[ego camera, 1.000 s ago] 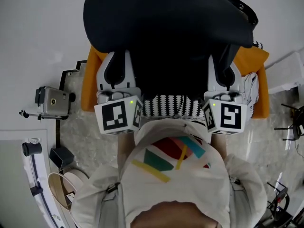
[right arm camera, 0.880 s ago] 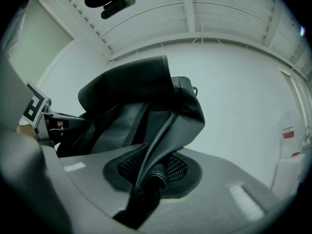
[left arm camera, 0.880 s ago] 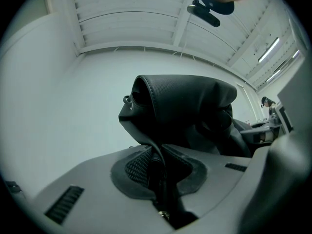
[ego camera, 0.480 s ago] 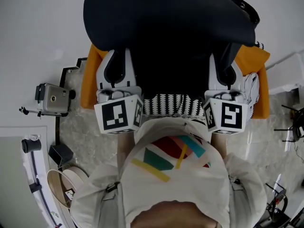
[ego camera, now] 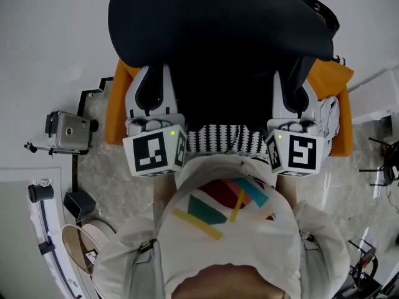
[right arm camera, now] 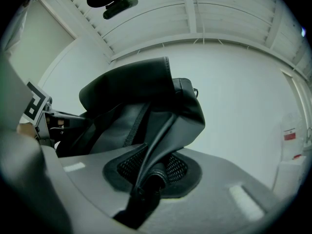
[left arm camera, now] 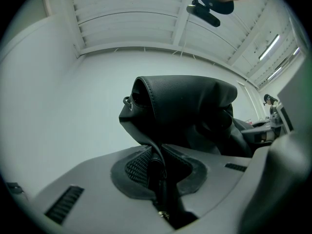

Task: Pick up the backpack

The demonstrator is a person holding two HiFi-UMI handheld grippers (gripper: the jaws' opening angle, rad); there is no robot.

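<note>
Pale floor (ego camera: pixel 118 179); backpack (ego camera: pixel 224 42) hides orange cloth (ego camera: pixel 114 108), camera (ego camera: pixel 67 131) nearby.

Diffuse, even overhead light. The head view is sharp, with soft shadows and near-overexposed white surroundings. The black backpack (ego camera: pixel 224 36) loses detail in deep shade. Both gripper views show fisheye curvature, dark vignetted corners and a blurred foreground; the ceiling strip lights (left arm camera: pixel 269 47) glare.

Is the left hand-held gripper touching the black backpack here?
Touching. The left gripper view shows the left hand-held gripper with its jaws closed on a black fold of the backpack, which runs down between the mesh pads with no gap.
</note>
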